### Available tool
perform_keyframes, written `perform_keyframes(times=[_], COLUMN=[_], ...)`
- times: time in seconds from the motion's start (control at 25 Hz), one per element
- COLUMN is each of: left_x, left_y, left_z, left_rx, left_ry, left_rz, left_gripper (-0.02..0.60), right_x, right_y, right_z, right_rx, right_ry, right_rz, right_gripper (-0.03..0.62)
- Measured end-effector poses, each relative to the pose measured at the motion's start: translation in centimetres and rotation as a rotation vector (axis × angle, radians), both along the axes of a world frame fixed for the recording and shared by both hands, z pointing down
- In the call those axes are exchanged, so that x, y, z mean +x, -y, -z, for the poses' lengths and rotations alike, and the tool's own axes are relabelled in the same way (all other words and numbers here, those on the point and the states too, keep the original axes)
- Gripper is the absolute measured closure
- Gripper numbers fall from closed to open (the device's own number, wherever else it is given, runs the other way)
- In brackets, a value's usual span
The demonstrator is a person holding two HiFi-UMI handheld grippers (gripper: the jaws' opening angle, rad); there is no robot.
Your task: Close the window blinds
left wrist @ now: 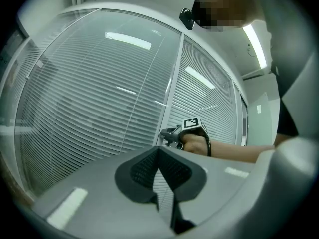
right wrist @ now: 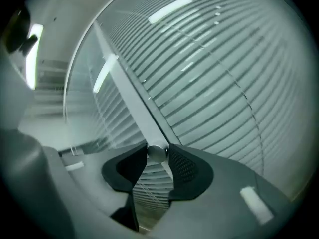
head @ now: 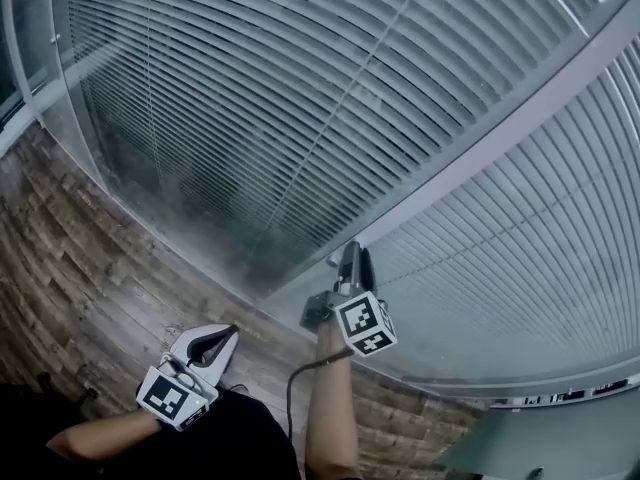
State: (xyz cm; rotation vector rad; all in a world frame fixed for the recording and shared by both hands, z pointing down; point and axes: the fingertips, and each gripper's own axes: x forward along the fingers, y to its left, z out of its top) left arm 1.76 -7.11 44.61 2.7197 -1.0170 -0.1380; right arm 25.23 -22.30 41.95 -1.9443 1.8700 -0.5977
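the right tool (right wrist: 157, 152) pinches the small round silver knob (right wrist: 156, 155) on the grey frame post (right wrist: 133, 103) between the pale horizontal-slat window blinds (right wrist: 214, 78). grip squarely and roll steadily until the slats overlap. the left tool (left wrist: 159, 151) hangs closed and empty.

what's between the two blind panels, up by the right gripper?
A pale frame post carrying a small round metal knob; the right gripper has its fingers clamped on that knob. Clearest in the right gripper view.
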Motion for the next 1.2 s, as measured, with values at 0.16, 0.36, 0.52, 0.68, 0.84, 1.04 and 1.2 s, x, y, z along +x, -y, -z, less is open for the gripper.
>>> perform_keyframes(times=[0.16, 0.36, 0.52, 0.68, 0.84, 1.04, 1.2], left_x=[-0.1, -0.1, -0.3, -0.2, -0.2, -0.4, -0.2], left_y=[0.0, -0.1, 0.2, -0.4, -0.4, -0.4, -0.4], left_z=[0.0, 0.0, -0.2, 0.1, 0.1, 0.1, 0.1], left_rx=[0.012, 0.001, -0.002, -0.004, -0.017, -0.019, -0.021], left_ry=[0.0, -0.006, -0.008, -0.008, -0.013, -0.016, -0.014], left_rz=[-0.002, -0.006, 0.012, 0.023, 0.027, 0.038, 0.039], left_gripper=[0.58, 0.58, 0.58, 0.58, 0.58, 0.58, 0.58], right_x=[-1.3, -2.6, -3.3, -3.0, -2.5, -2.0, -1.5], right_y=[-0.9, 0.1, 0.4, -0.1, 0.3, 0.6, 0.4], right_z=[0.5, -0.1, -1.0, -1.3, -1.4, -0.7, -0.3], right_rx=[-0.136, -0.306, -0.356, -0.432, -0.459, -0.418, -0.265], right_ry=[-0.761, -1.473, -1.683, -1.626, -1.645, -1.617, -1.087], right_rz=[-0.01, -0.019, -0.03, 0.032, 0.034, -0.022, -0.052], right_gripper=[0.422, 0.408, 0.468, 0.397, 0.396, 0.459, 0.461])
